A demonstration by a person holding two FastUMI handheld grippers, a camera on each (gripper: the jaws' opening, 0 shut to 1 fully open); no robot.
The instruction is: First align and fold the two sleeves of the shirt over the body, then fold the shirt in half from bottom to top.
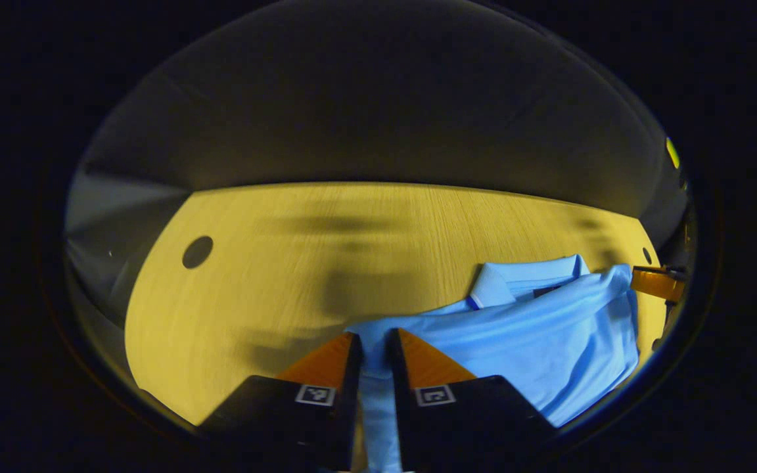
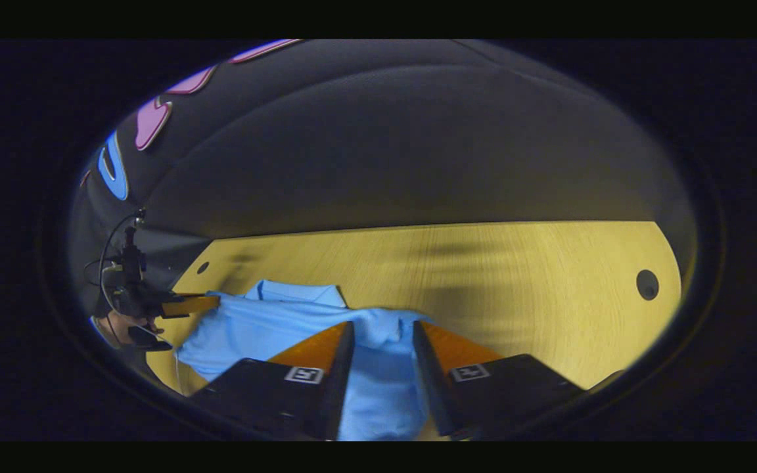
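Both grippers are pinching the light-blue shirt [image 1: 536,328] near the tabletop's [image 1: 273,276] front edge — left gripper [image 1: 373,345] narrowly, right gripper [image 2: 382,335] seemingly wider. The right gripper view is showing a hand [image 2: 119,325] — holding the left one.

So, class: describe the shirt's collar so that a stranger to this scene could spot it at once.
Start at the yellow wooden table and find the light blue shirt lying on it. The collar is at the shirt's far edge, toward the dark wall. Unlike the rumpled cloth around it, it is a flat folded band with a crisp edge.
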